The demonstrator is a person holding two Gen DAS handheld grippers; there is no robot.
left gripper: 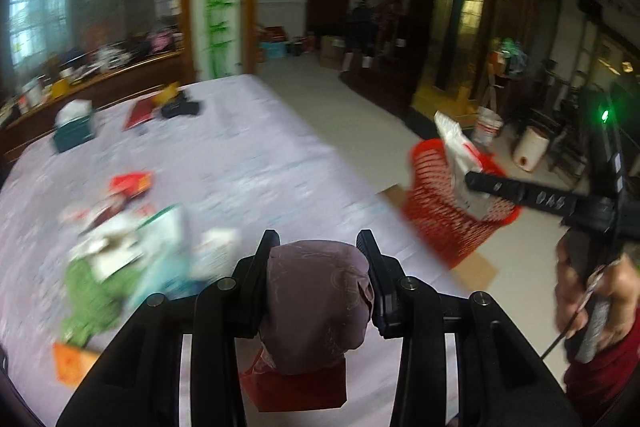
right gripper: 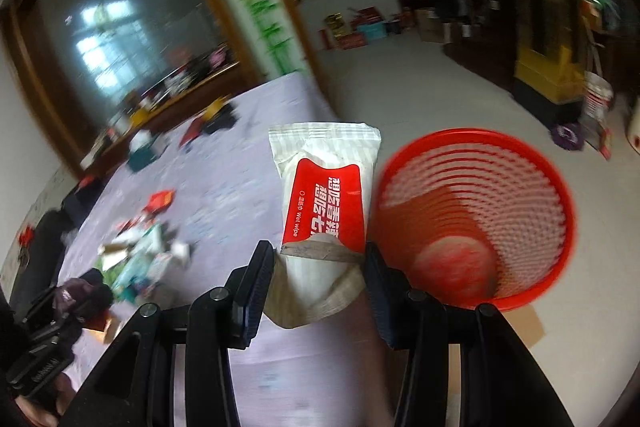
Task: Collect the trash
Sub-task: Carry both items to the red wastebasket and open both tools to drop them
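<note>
The left gripper (left gripper: 318, 255) has its two black fingers closed partway against the sides of a crumpled mauve wrapper (left gripper: 316, 303), which bulges between the pads; a red part of the same piece hangs below them. It is held above the near edge of a table covered with a pale lilac cloth (left gripper: 248, 155).

The right gripper (right gripper: 318, 259) grips a white and red wet-wipe packet (right gripper: 326, 195) by its lower end, the jaws about half open and pressing on both sides. The packet stands upright beyond the fingertips, with a strip of brownish paper wrapped across its base at the pads. In the left wrist view the same packet shows to the right, in front of the basket's rim, with a hand (left gripper: 596, 307) and a dark red sleeve behind the gripper.

Just right of the packet stands a red mesh basket (right gripper: 520, 163) on the light floor beside the table, on a flat piece of cardboard (left gripper: 476, 271). Its mouth faces the right wrist camera; the inside is blurred.

On the cloth, to the near left, lies a heap of loose trash (left gripper: 124, 259): green, white and pale blue wrappers. A red packet (left gripper: 132, 183) lies a little farther. A teal box (left gripper: 74, 135) sits at the far left, and a red flat thing with a dark object beside it lies near the far edge.
</note>
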